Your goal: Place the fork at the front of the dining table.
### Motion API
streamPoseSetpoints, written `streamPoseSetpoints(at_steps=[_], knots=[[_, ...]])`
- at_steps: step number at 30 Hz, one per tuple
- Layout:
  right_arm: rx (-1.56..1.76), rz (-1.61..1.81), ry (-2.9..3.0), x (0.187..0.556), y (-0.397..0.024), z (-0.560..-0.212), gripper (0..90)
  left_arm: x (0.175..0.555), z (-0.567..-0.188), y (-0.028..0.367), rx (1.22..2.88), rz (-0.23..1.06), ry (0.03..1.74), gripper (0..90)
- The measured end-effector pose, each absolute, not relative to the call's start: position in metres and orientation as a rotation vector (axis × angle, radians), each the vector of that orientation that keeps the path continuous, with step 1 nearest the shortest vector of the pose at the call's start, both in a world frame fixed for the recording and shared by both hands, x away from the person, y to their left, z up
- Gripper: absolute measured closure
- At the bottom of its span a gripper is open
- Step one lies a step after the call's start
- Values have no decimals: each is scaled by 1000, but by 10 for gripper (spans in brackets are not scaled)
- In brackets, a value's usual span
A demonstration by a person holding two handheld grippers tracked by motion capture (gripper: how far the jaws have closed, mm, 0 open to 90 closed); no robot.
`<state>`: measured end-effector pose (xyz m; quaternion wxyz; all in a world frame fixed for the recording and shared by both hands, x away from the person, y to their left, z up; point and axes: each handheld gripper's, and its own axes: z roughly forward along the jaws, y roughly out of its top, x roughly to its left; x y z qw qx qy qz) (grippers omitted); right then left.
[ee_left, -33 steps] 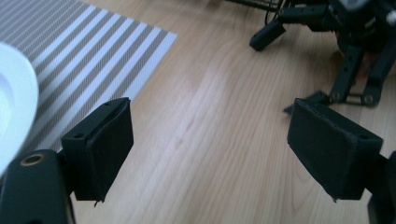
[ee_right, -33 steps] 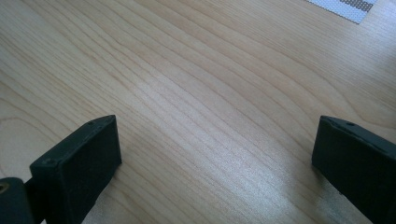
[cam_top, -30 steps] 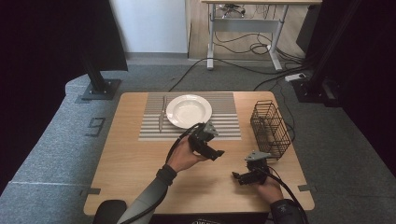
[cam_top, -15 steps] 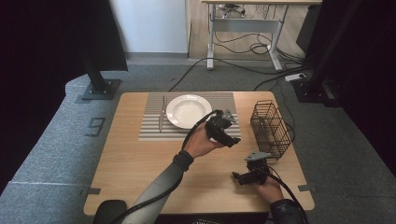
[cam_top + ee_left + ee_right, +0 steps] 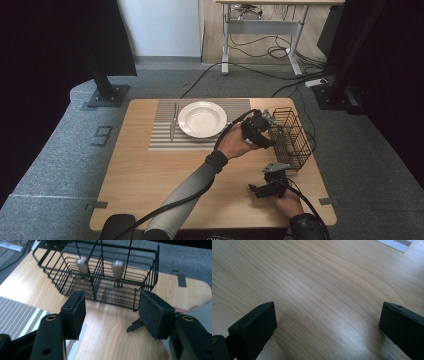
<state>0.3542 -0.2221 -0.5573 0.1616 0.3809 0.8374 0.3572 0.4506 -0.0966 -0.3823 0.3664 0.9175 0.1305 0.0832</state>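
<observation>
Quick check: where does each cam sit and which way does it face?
High view: above the person's side, looking forward and down on the table; both forearms, left hand-held gripper, right hand-held gripper.
Left gripper view: rides that gripper, facing the wire basket; own jaws apart, closing lately, nothing between.
Right gripper view: faces bare tabletop; jaws apart.
Shared: high and left views both show the basket.

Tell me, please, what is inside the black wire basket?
Inside the wire basket two metal utensil handles stand upright, one in each of two compartments. Their lower ends are hidden behind the wires, so the kind of utensil stays unclear.
</observation>
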Motion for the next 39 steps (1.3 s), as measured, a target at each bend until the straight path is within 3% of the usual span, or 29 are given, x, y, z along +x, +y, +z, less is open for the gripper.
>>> streamPoseSetpoints(at_steps=[14, 24, 26, 39], knots=[[1089, 1017, 2391, 354, -222, -557, 6, 459, -384, -132, 2369, 162, 371, 514], [1088, 1017, 2391, 354, -222, -557, 6, 464, -390, -136, 2374, 129, 445, 747], [1089, 1017, 2391, 354, -222, -557, 6, 465, -390, -135, 2363, 82, 445, 763], [1093, 1018, 2391, 354, -222, -557, 6, 459, -374, -133, 2328, 132, 392, 774]])
